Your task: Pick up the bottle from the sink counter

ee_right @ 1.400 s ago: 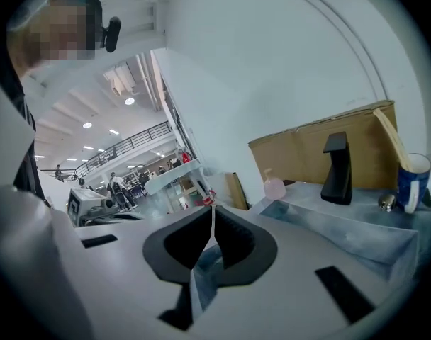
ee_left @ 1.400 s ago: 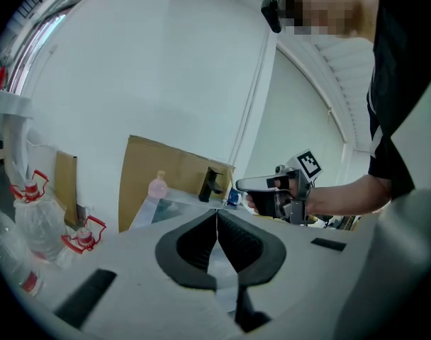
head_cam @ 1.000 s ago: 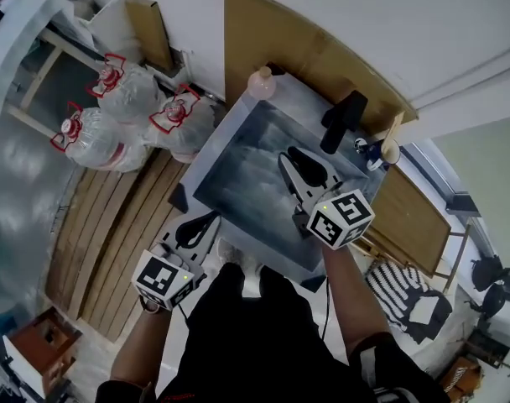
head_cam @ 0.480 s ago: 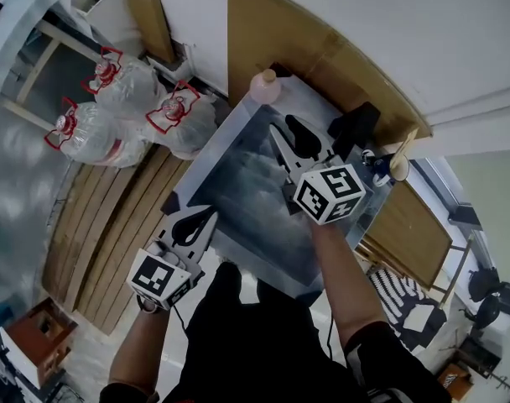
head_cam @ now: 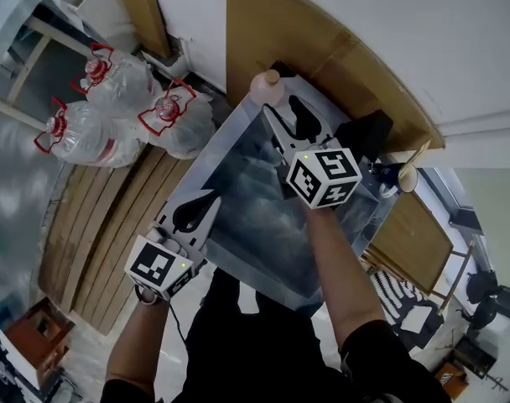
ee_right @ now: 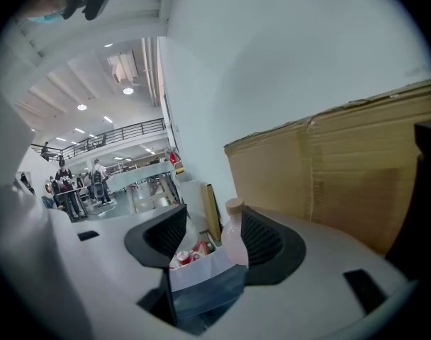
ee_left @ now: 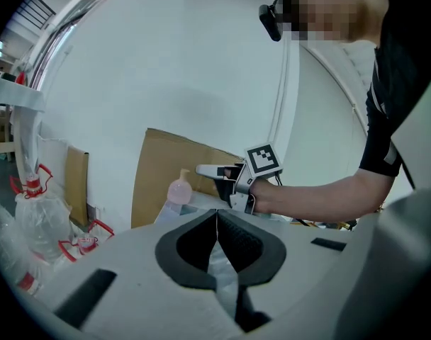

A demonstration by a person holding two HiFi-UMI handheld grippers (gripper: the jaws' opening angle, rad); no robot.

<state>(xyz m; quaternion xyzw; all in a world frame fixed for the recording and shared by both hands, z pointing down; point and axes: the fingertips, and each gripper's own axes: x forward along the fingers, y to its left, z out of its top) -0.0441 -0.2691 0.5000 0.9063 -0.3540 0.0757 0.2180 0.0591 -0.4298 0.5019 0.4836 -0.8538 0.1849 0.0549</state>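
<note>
White wall (head_cam: 389, 23) fills the far side of what we see, and a big sheet of cardboard (head_cam: 322, 40) leans against it right behind the steel sink (head_cam: 209, 154). Left of the sink, wooden planks (head_cam: 104, 225) lie on the floor. Beyond them sit bulky clear water jugs (head_cam: 112, 107) with red caps, wrapped in plastic film.

We hold the right gripper (head_cam: 282, 112) out over the far part of the basin, aimed at the sink's far left corner. Its jaws have just been opening and now stand wide apart with nothing clamped. In the right gripper view the bottle shows in the gap, close to the right-hand pad. We cannot see either pad pressing on it.

Our left gripper (head_cam: 203, 206) sits at the near left rim of the sink, well apart from the bottle. Its two black pads meet along a thin line and nothing is caught between them.

Smallest is the pink bottle (head_cam: 266, 86) with a pale cap. It stands upright on the counter at that far left corner, in front of the cardboard and just beyond the right gripper's tips.
</note>
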